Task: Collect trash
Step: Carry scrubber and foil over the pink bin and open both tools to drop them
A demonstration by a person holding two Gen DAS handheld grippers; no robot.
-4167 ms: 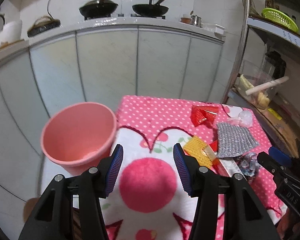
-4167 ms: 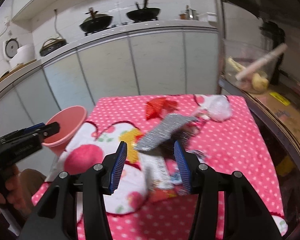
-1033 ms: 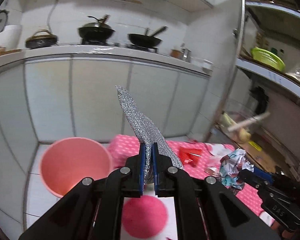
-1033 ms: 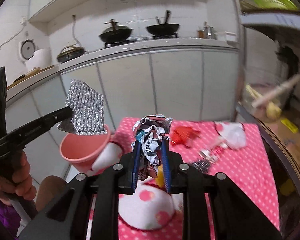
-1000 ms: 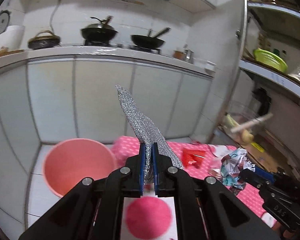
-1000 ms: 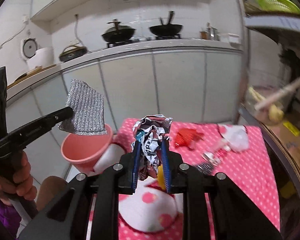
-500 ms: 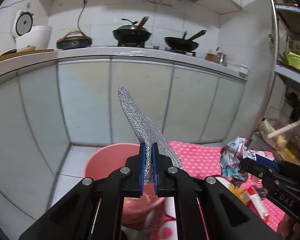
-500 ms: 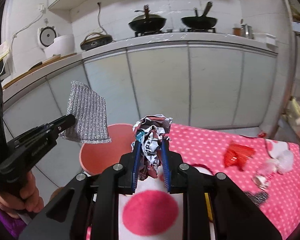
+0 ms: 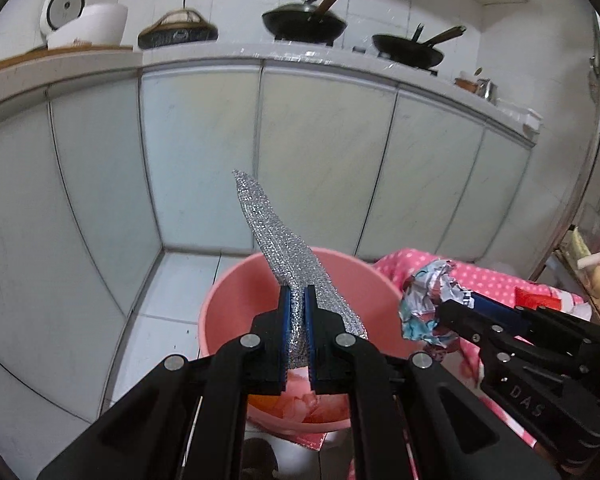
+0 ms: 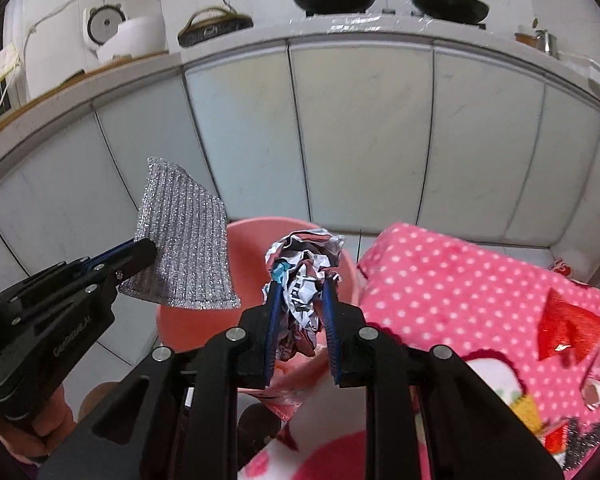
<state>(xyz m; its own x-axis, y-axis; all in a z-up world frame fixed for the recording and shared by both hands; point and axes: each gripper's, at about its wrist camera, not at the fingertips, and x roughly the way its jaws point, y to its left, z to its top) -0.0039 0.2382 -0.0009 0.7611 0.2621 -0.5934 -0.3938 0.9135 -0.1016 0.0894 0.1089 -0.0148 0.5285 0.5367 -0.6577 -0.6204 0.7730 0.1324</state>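
The left hand-held gripper (image 9: pixel 299 320) pinches a shiny silver cloth (image 9: pixel 284 264) over the pink bucket (image 9: pixel 236 308) at bottom middle. The right hand-held gripper (image 10: pixel 302 312) squeezes a crumpled wrapper (image 10: pixel 304 268). The pink dotted surface (image 10: pixel 440 280) sits at lower right, with white cabinets (image 10: pixel 360 128) behind.

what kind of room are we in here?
Most likely a home kitchen: two black woks on a stove along the tiled counter, with a white rice cooker further left. A pink-clothed table and pink bin stand in front.

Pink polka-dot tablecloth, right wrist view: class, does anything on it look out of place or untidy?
Yes. A crumpled red wrapper lies loose on the pink polka-dot tablecloth, with more scraps near the right edge, too blurred to identify. They look like litter. The pink plastic bin stands beside the table.
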